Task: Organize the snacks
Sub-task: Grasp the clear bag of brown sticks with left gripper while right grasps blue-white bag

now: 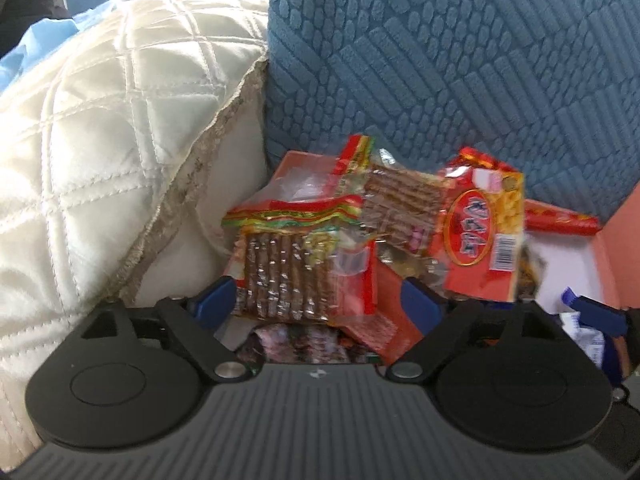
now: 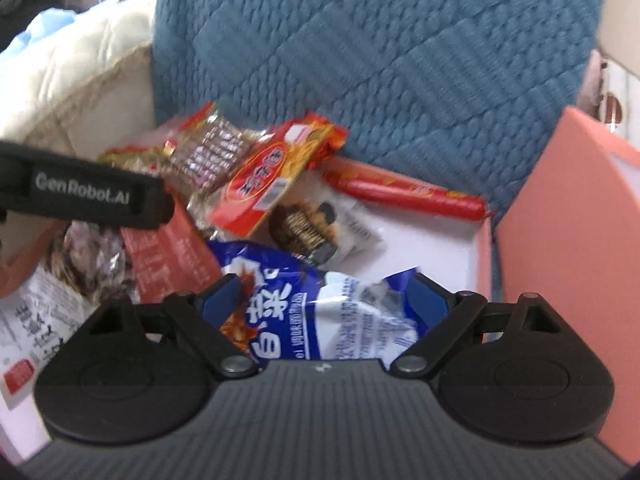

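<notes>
- A blue textured cushion (image 1: 460,64) is filling the upper centre and right of both views; a cream quilted pillow (image 1: 120,140) is leaning at its left, with pale blue cloth showing in the upper left corner.
- A salmon-pink box (image 2: 560,216) with a white floor is sitting against the cushion; its wall is rising along the right of the right wrist view.
- The snacks are lying heaped in the box; a red-and-yellow packet (image 1: 484,232) is bearing Chinese writing in a red oval and a barcode; a clear packet of brown strips (image 1: 288,276) is lying at centre; a red sausage (image 2: 404,196) is lying along the back wall.
- The left gripper (image 1: 320,304) is hovering with jaws released, the brown-strip packet between them but not pressed.
- The right gripper (image 2: 328,300) is standing with jaws spread either side of a blue-and-white packet (image 2: 320,312) with large Chinese characters; no grip is showing.
- At the left of the right wrist view, a black bar is reading "GenRobot.AI" (image 2: 84,194).
</notes>
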Motion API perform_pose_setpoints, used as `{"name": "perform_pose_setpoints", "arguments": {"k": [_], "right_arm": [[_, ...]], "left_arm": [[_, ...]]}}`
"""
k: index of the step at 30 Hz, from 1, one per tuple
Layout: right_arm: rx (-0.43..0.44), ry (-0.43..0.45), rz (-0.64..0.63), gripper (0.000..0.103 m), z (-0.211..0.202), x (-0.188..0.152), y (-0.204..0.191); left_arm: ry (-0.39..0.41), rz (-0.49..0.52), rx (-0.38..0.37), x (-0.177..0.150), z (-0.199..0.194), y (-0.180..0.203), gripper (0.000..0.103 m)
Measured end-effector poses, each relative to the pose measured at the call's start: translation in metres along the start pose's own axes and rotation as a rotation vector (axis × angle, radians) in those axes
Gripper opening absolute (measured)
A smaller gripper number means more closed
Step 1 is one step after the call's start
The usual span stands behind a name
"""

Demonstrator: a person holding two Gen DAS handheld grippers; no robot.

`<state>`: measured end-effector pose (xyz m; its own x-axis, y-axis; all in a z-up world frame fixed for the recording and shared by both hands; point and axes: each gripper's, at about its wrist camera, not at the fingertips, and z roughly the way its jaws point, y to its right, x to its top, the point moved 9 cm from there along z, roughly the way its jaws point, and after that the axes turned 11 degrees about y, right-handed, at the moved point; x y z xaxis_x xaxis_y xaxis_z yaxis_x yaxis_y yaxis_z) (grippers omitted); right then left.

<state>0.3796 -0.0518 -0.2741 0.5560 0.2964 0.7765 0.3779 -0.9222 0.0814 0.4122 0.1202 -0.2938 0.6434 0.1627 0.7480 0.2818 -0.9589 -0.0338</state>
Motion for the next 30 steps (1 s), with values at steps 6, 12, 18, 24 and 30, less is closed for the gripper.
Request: {"name": "perform_pose_setpoints", "arguments": {"k": [6, 12, 18, 24, 30], "right_arm": [[0.021, -0.053, 0.01, 0.094, 0.005, -0.009, -0.005], [0.056, -0.1, 0.016, 0.088, 0.003, -0.015, -0.005], [0.077, -0.127, 0.027, 0.067, -0.012, -0.02, -0.003], [0.071, -0.129, 0.031, 0.042, -0.026, -0.021, -0.002], [0.059, -0.105, 0.059, 0.039, -0.042, -0.019, 0.001]], "left_arm": [[0.01, 0.027, 0.038, -0.002, 0.011, -0.002, 0.084], [-0.006, -0.088, -0.02, -0.008, 0.021, -0.01, 0.072], [0.025, -0.096, -0.029, -0.008, 0.015, -0.013, 0.048], [0.044, -0.034, -0.028, -0.012, -0.002, -0.008, 0.023], [0.064, -0.04, -0.045, -0.012, -0.017, -0.007, 0.016]]}}
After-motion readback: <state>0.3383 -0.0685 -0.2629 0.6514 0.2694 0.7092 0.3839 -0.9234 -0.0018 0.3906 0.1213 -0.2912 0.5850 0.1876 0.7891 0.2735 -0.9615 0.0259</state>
